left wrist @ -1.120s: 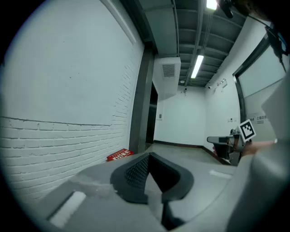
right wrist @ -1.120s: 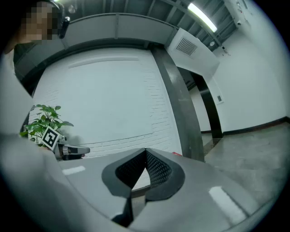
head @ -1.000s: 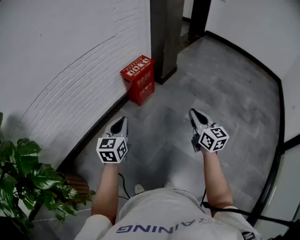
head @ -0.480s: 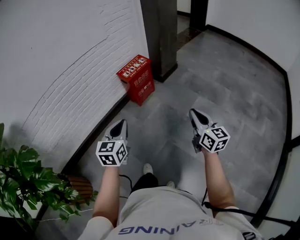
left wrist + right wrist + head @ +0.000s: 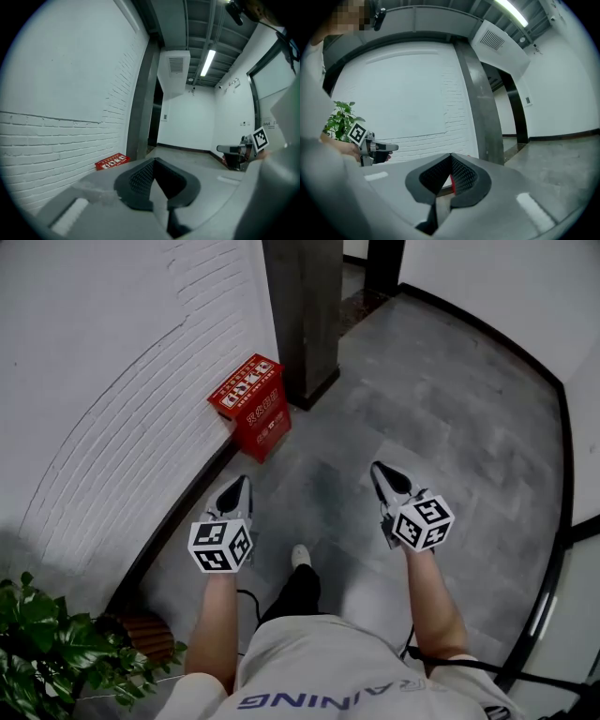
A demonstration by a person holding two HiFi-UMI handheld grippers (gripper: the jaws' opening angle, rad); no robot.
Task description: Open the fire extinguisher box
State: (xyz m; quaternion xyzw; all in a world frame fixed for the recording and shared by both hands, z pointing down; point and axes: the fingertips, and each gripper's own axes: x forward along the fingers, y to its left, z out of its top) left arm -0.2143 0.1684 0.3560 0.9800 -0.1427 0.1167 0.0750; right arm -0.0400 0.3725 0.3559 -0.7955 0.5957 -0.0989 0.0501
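Note:
The red fire extinguisher box (image 5: 249, 414) stands on the floor against the white brick wall, lid down, just left of a dark pillar (image 5: 302, 315). My left gripper (image 5: 241, 484) is shut and empty, held in the air a short way before the box. My right gripper (image 5: 379, 470) is shut and empty too, further right over the grey floor. In the left gripper view the box (image 5: 112, 162) lies low at the wall, beyond the closed jaw tips (image 5: 154, 160). The right gripper view shows only a red sliver of the box (image 5: 452, 183) behind its jaws (image 5: 450, 155).
A potted plant (image 5: 52, 657) stands at the lower left by the wall. A black skirting (image 5: 173, 521) runs along the wall's foot. A doorway (image 5: 366, 268) opens behind the pillar. A dark frame (image 5: 553, 521) bounds the floor on the right.
The person has stepped forward, one leg now ahead. The red box has slid down and left in the head view and is closer. Both grippers stay shut.

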